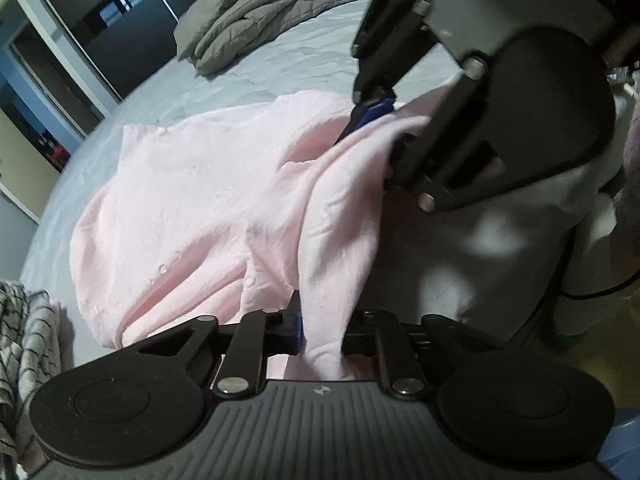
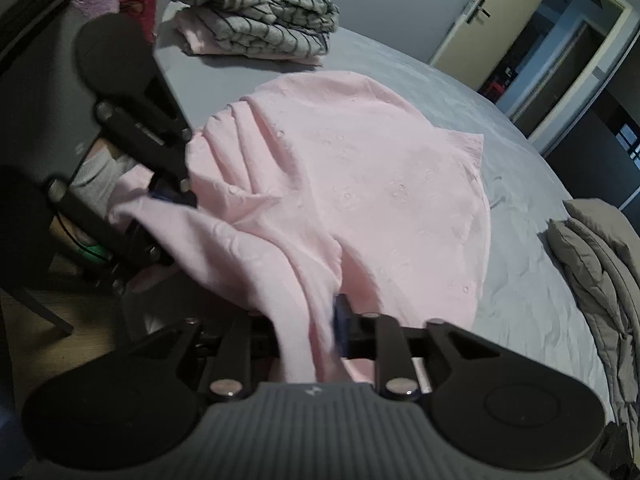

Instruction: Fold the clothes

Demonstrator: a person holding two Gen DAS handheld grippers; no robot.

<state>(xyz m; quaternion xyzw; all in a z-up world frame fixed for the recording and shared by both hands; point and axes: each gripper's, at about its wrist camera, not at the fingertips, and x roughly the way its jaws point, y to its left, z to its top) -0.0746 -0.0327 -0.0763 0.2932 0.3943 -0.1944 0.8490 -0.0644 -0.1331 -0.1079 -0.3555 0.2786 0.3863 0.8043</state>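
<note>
With a folded pile (image 2: 256,36) already on the bed (image 2: 520,300), both grippers' jaws clamp the pink garment's (image 2: 360,184) near edge, its folding barely begun.

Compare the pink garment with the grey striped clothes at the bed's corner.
The pink garment is plain pale pink; the striped clothes are grey with dark lines. The pink garment lies spread out and unfolded across the bed, while the striped clothes sit in a compact folded pile. The left tool and right tool each pinch the pink garment's near edge; nothing touches the striped clothes. Both rest on the bed.
</note>
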